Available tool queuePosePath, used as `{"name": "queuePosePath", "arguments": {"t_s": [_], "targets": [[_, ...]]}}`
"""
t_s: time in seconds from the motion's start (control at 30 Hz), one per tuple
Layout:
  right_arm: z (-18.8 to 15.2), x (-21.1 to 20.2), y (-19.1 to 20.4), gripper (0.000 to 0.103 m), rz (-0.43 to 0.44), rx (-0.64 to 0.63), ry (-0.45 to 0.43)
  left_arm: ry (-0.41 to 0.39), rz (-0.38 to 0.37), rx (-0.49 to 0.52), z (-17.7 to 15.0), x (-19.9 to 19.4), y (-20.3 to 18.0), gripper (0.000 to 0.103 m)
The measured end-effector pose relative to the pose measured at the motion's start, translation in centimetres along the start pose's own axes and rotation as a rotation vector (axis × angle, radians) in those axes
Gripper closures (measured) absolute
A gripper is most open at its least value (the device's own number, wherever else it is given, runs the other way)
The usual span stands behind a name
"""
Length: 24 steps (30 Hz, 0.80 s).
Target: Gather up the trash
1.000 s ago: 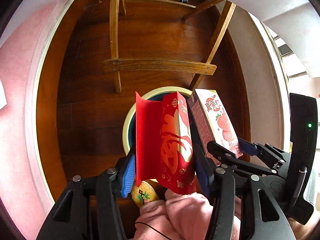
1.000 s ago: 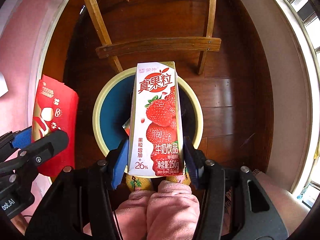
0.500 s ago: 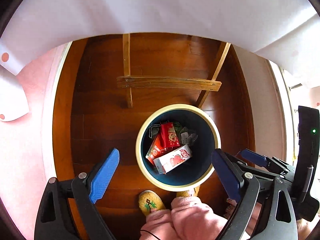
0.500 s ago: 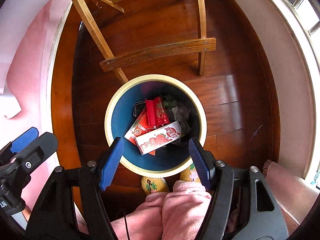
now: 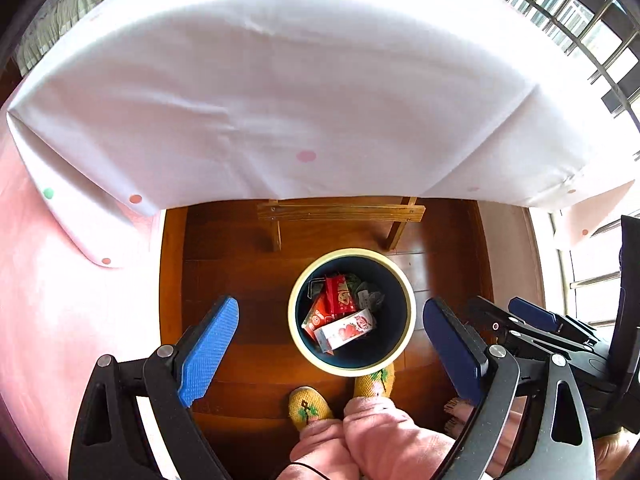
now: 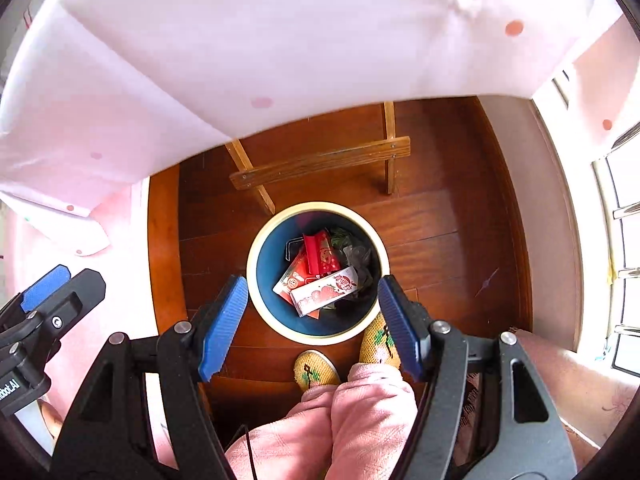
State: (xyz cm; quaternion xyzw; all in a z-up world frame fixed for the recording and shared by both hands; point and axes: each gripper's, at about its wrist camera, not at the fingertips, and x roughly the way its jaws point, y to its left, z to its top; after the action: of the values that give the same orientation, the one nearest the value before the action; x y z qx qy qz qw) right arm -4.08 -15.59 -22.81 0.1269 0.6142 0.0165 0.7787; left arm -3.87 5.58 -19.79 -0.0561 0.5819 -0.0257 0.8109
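A round bin with a cream rim [image 5: 298, 336] [image 6: 256, 240] and dark blue inside stands on the wooden floor below both grippers. In it lie the strawberry milk carton [image 5: 344, 330] [image 6: 324, 290], the red envelope [image 5: 340, 300] [image 6: 320, 256], another red-and-white packet and dark crumpled wrappers. My left gripper [image 5: 332, 340] is open, high above the bin, with nothing between its blue pads. My right gripper [image 6: 312, 316] is also open and empty, its pads straddling the bin as seen from above. The right gripper shows at the right edge of the left wrist view.
A white tablecloth with pink dots [image 5: 280, 80] [image 6: 280, 32] covers a table beyond the bin. Wooden table legs and a crossbar [image 5: 340, 213] [image 6: 320, 164] stand behind the bin. A person's pink trouser legs and yellow slippers [image 5: 310, 404] are beside the bin. A window [image 6: 624, 220] is on the right.
Both grippers opened and let go: the red envelope and the milk carton dropped into the bin. Both grippers have since risen, bringing the tablecloth top into view.
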Motion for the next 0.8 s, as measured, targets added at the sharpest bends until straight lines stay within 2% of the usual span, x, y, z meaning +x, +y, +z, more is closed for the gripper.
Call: {"name": "queuePosePath", "arguments": {"t_s": [0.43, 0.8], "targets": [[3.5, -14.1, 2.6, 0.038, 0.018, -0.074, -0.154, -0.12, 0.015, 0.044, 4.8, -13.8, -2.8, 0.008], [6.7, -24.6, 6.2, 0.037, 0.03, -0.151, -0.26, -0.24, 0.022, 0.068, 9.2, -23.0, -4.2, 0.008]]}}
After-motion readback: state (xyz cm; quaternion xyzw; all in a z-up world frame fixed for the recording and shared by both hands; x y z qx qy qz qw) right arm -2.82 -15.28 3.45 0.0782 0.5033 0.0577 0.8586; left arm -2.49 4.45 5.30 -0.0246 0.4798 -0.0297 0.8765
